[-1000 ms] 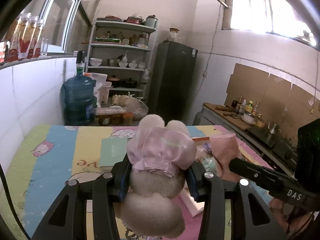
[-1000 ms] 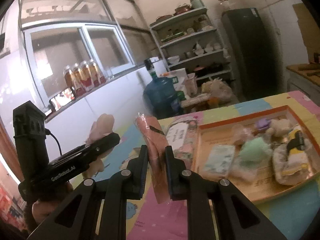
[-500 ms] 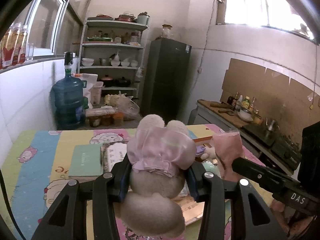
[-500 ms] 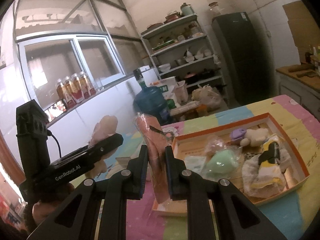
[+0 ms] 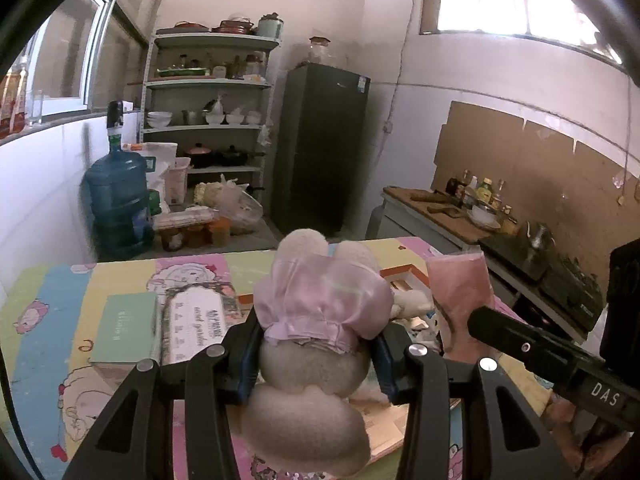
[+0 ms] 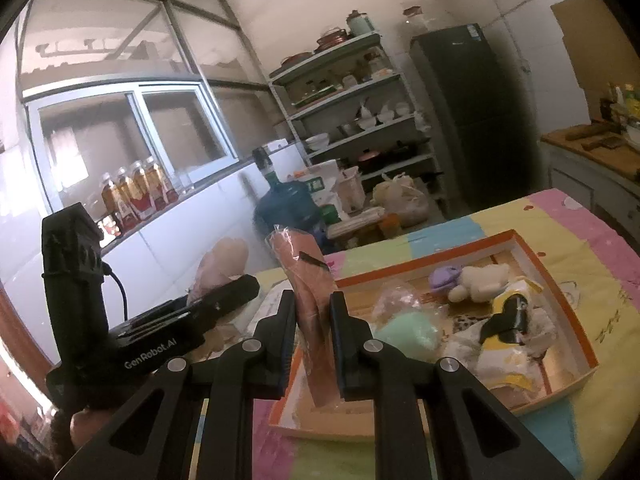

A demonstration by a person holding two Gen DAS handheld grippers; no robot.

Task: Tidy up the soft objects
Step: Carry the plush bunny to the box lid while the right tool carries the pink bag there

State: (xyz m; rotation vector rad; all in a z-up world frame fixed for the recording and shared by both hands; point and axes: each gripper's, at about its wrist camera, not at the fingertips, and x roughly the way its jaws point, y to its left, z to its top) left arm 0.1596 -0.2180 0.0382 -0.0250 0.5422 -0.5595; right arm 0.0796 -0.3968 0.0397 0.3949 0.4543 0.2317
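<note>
My left gripper (image 5: 316, 344) is shut on a cream plush toy in a pink dress (image 5: 316, 320) and holds it above the table. My right gripper (image 6: 313, 316) is shut on a pink plastic-wrapped soft packet (image 6: 310, 280), held upright over the left end of an orange-rimmed tray (image 6: 576, 320). The packet also shows in the left wrist view (image 5: 458, 284). The tray holds a mint-green soft item (image 6: 408, 330), a white plush with a purple hat (image 6: 476, 278) and a yellow, black and white wrapped item (image 6: 508, 332).
The table has a colourful cartoon cloth (image 5: 60, 308). A mint-green box (image 5: 126, 322) and a white labelled pack (image 5: 196, 318) lie left of the tray. Behind stand a blue water jug (image 5: 118, 196), shelves (image 5: 208, 120), a dark fridge (image 5: 320, 144) and a counter (image 5: 460, 216).
Both grippers have moved right along the table with their loads, toward and over the tray. The tray now sits closer under the right gripper. Both grips are unchanged.
</note>
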